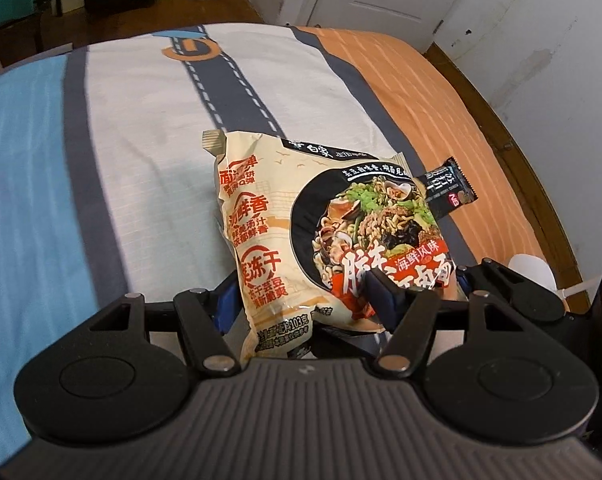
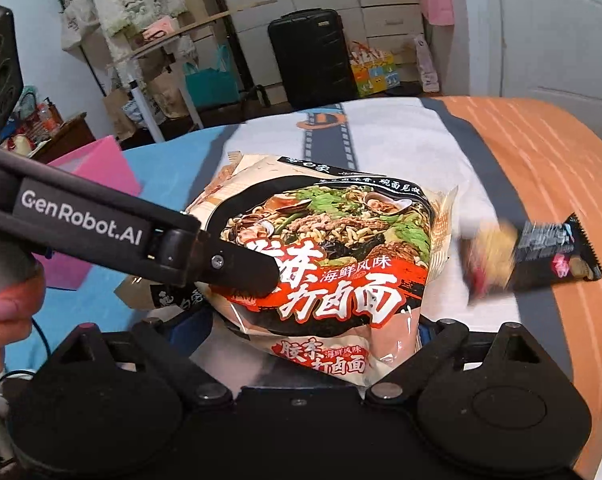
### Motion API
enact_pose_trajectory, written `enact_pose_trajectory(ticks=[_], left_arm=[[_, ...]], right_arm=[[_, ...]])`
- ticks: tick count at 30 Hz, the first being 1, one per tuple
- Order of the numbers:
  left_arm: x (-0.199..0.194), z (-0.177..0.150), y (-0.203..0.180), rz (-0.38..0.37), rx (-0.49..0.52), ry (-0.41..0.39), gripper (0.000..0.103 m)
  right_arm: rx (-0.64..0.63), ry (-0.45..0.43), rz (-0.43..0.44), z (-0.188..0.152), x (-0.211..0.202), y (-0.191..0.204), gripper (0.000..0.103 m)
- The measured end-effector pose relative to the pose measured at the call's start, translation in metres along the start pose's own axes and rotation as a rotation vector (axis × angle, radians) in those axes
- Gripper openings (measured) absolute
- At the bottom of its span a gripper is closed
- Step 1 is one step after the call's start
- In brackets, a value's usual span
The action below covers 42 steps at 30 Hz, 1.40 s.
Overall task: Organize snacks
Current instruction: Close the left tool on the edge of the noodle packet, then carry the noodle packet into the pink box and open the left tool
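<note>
Two noodle packets (image 2: 321, 264) (one under the other), one black snack bar (image 2: 557, 252), one pink bag (image 2: 97, 184).

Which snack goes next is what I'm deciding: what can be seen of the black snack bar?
The black snack bar is a slim packet in a glossy, foil-like wrapper with serrated ends, pale lettering and a small red logo. It looks unopened and lies on the bedspread, where a grey stripe meets the orange. It sits right of the noodle packet, whose edge hides one end. Nothing grips it. In the right wrist view its left part is blurred.
</note>
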<state>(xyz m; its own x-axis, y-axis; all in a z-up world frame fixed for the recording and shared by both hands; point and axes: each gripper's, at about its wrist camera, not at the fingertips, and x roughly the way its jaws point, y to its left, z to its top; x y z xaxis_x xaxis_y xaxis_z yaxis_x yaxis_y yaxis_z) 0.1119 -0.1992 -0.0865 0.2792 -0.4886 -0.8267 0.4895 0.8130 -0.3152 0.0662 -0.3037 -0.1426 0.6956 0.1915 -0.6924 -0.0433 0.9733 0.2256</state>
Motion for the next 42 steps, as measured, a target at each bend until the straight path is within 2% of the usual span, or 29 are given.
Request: enact_pose_trajectory(ticks=[7, 13, 20, 25, 30, 36, 42], left_arm=[[-0.039, -0.013, 0.009, 0.014, 0.005, 0.021, 0.065], [-0.071, -0.028, 0.019, 0.017, -0.006, -0.001, 0.065], [-0.12, -0.046, 0.047, 0.021, -0.033, -0.083, 0.066], [-0.159, -0.053, 0.078, 0.075, -0.065, -0.174, 0.066], [-0.2, -0.058, 0.12, 0.143, -0.114, -0.239, 0.066], [-0.237, -0.063, 0.181, 0.226, -0.158, -0.267, 0.066], [-0.25, -0.06, 0.242, 0.242, -0.199, -0.294, 0.066]], right_arm=[[-0.034, 0.049, 0.024, 0.007, -0.019, 0.035, 0.096], [-0.117, 0.03, 0.023, 0.004, -0.037, 0.068, 0.095], [-0.235, -0.005, 0.047, 0.014, -0.049, 0.118, 0.095], [-0.37, -0.054, 0.071, 0.033, -0.044, 0.163, 0.093], [-0.445, -0.089, 0.159, 0.056, -0.029, 0.212, 0.093], [-0.456, -0.084, 0.324, 0.076, 0.004, 0.255, 0.093], [-0.487, -0.063, 0.414, 0.09, 0.042, 0.289, 0.093]])
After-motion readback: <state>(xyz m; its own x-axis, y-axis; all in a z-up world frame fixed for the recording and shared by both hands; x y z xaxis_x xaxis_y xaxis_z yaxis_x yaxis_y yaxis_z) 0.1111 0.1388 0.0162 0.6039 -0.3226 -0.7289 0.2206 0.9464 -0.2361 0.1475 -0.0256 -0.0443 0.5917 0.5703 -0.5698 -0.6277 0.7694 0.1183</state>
